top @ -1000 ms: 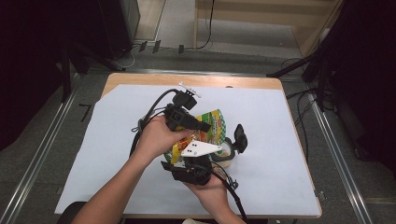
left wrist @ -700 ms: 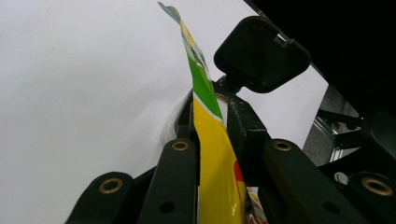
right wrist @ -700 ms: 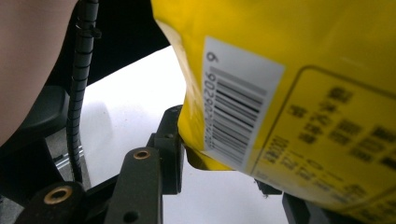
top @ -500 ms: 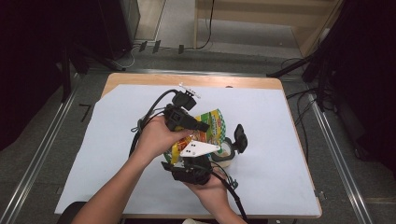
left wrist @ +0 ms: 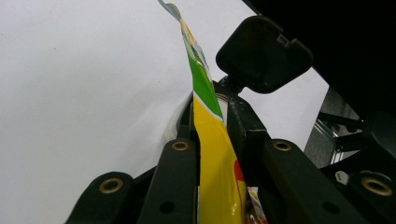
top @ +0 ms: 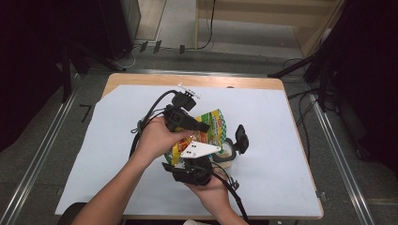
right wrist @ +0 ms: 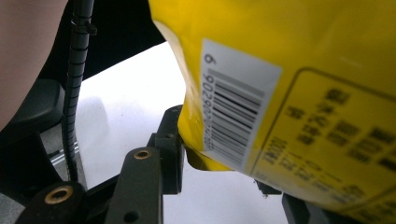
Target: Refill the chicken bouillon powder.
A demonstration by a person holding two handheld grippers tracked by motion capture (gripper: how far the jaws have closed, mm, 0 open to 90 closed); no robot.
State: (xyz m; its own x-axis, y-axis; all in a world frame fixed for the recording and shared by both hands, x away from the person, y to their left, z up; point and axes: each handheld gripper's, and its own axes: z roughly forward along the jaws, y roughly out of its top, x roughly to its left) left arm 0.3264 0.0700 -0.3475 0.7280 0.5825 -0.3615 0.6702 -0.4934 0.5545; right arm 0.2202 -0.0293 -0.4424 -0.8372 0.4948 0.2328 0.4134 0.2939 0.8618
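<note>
A wooden table [top: 141, 78] is carrying a large white sheet [top: 291, 140] that is covering nearly all of its top, and both hands are working over the middle of that sheet. The person's forearms are reaching in from the near edge. The left hand [top: 157, 138] is wrapping around the left claw [top: 199, 126], whose black cable is looping away toward the far side. The right hand [top: 211, 187] is cupping the right claw [top: 232, 140] from below, with a grey three-cornered plate [top: 199, 150] sitting on top of its body.

Between the two claws a yellow and green snack bag [top: 213, 124] is being held up off the sheet. In the left gripper view, the bag [left wrist: 210, 140] is running edge-on straight up between the jaws of the left claw [left wrist: 212, 154], and both jaws are pressing against its sides, so this claw is clamping the bag. Beyond it, one black pad [left wrist: 264, 53] of the other claw is standing just past the bag's upper edge.

In the right gripper view, the barcode side of the bag [right wrist: 303, 93] is hanging just above and between the jaws of the right claw [right wrist: 224, 168]. The jaws are standing apart, one beside the bag's lower corner and the other half hidden under it, so this claw is gaping and not pinching the bag. A ribbed cable [right wrist: 74, 88] is dropping down to this claw's left.
</note>
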